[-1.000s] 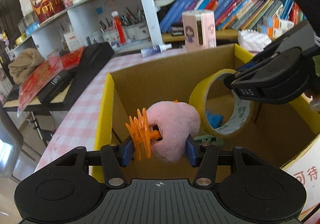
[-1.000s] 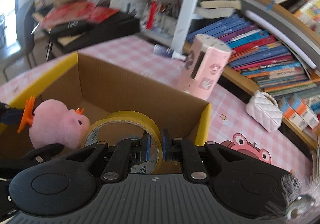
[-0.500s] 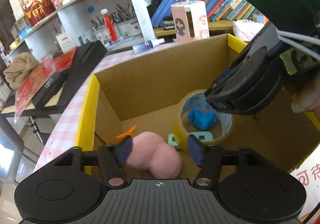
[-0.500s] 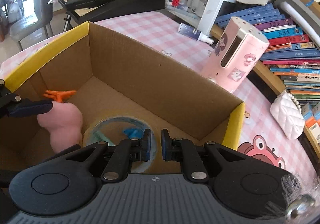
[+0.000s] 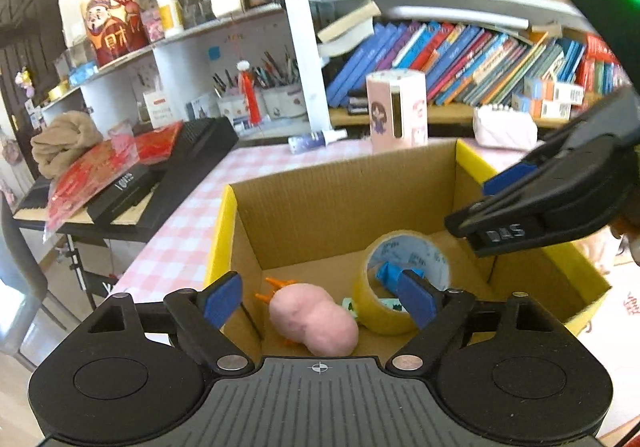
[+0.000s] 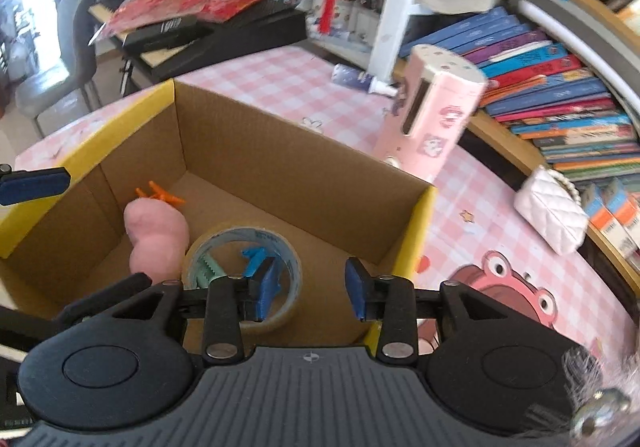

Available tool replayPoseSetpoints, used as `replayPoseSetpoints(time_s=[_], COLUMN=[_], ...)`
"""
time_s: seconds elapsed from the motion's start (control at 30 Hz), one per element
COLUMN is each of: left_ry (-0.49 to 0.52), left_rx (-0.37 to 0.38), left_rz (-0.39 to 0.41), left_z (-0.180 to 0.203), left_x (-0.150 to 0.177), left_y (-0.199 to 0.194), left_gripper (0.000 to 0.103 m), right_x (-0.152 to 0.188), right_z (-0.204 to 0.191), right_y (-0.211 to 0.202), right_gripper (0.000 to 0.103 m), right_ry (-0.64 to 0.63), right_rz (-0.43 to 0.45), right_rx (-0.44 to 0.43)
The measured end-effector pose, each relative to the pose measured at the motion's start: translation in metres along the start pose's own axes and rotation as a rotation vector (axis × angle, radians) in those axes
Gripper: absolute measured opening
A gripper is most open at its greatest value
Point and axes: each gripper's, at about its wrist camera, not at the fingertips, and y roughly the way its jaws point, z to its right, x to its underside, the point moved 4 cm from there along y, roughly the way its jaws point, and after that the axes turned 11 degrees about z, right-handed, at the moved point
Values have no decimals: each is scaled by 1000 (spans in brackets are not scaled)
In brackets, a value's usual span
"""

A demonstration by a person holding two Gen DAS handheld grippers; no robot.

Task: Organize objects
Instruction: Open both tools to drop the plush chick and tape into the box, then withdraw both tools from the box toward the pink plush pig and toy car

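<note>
Both tools hang spread apart and empty above an open cardboard box (image 6: pixel 280 167) on the pink-checked bench (image 6: pixel 280 87). Below the left tool (image 5: pixel 320 297) a pink plush toy (image 5: pixel 316 321) lies on the box floor, just beside a yellow tape roll (image 6: pixel 244 263) under the right tool (image 6: pixel 310 289). A pink canister (image 6: pixel 432 115) stands behind the box.

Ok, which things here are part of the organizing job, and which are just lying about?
Job:
box
pink plush
tape roll
blue clip
green clip
left tool, open
right tool, open

Lying about:
pink canister
white purse
spray bottle
books
</note>
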Motion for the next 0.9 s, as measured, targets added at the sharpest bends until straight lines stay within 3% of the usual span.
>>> replayPoseSetpoints(time_s=[0.17,0.4,0.5,0.67,0.9], left_ry=[-56,-138,-140,-132,-114], left_rx=[-28,-66,-67,-66,-69], left_rz=[56,90,74,44,-3], left_z=[-10,-25,-26,-26,-23], left_x=[-1,9,18,34,55], left_y=[-23,-51,-63,-81,-103], left_gripper=[90,94,95,95,95], right_x=[6,24,38,67,99], right_z=[3,-8,-16,-31,-59], right_y=[-42,-102,-118,-126,-132], right_gripper=[40,58,68,69,70], right_ry=[97,180,187,202,223], right_rz=[101,278,308,260,160], right_rx=[80,212,263,290,258])
